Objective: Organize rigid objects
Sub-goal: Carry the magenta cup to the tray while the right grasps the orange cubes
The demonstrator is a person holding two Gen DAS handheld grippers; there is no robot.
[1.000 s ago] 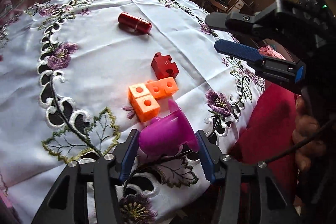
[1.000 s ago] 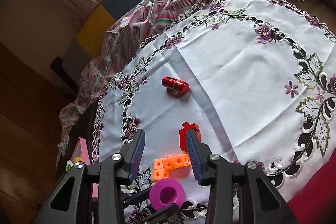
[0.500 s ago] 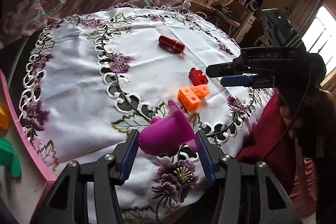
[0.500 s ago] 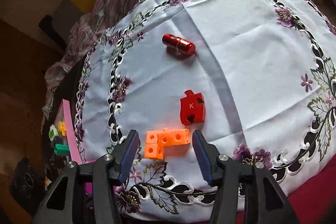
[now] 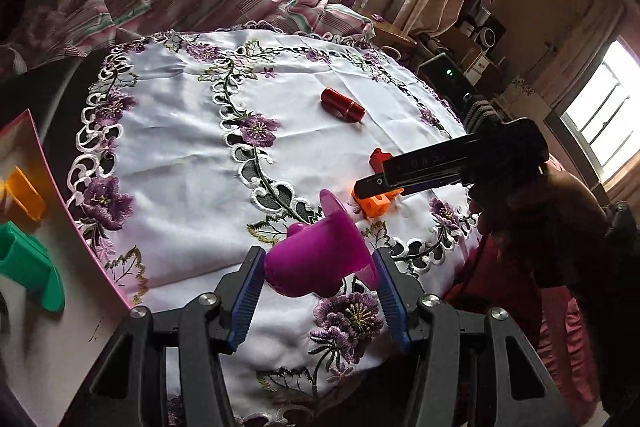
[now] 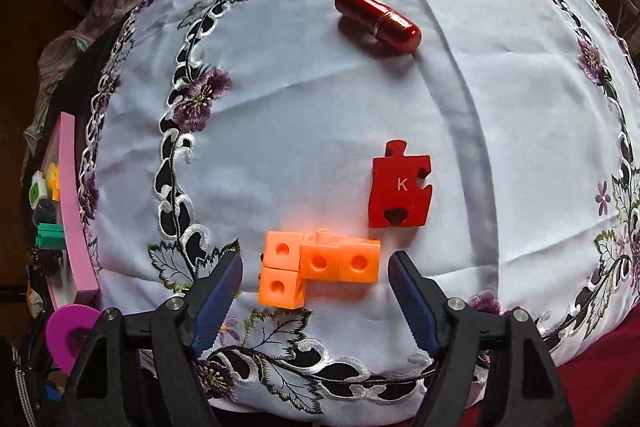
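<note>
the left gripper (image 5: 318, 281) was clamped on the purple cup (image 5: 320, 255), held above the embroidered tablecloth (image 5: 180, 131). the right gripper (image 6: 316, 275) hung with jaws apart around the orange cube cluster (image 6: 320, 267); the red puzzle piece (image 6: 401, 186) lay at its one o'clock, the red capsule (image 6: 378, 21) toward twelve.

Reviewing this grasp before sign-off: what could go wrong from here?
1. The right gripper is open around the orange blocks; closing on the L-shaped cluster could twist it or nudge the red puzzle piece close behind.
2. The left gripper holds the purple cup tilted; it might slip.
</note>
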